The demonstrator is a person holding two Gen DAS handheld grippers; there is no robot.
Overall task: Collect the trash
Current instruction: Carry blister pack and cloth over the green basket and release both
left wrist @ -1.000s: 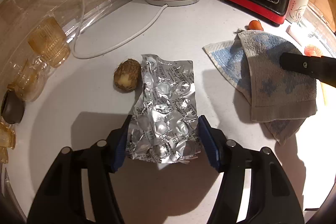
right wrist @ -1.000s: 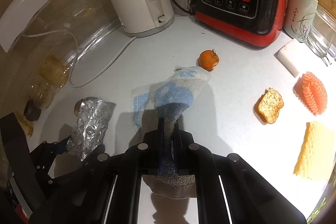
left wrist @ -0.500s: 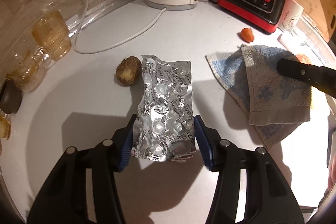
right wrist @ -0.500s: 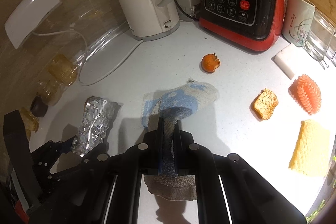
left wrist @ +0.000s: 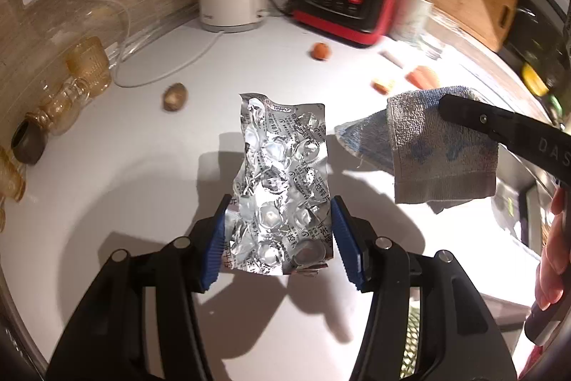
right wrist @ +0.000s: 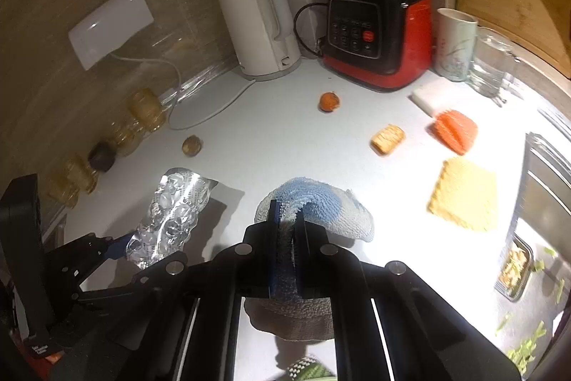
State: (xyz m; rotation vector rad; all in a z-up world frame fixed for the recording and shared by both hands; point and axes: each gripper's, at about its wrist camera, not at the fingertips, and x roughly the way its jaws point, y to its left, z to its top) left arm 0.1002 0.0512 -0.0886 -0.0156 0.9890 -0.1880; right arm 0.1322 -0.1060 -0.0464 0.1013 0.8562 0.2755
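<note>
Left gripper (left wrist: 278, 238) grasps the foil blister pack (left wrist: 282, 181); right gripper (right wrist: 286, 252) is clenched on the cloth (right wrist: 321, 206).

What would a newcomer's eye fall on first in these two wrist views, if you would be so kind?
Probably the crumpled silver blister pack, held above the white counter between the blue pads of the left tool. Next, the blue-and-grey cloth pinched in the shut right tool, hanging clear of the counter. At the back wall stand a white kettle and, to its right, a red-and-black blender.
</note>
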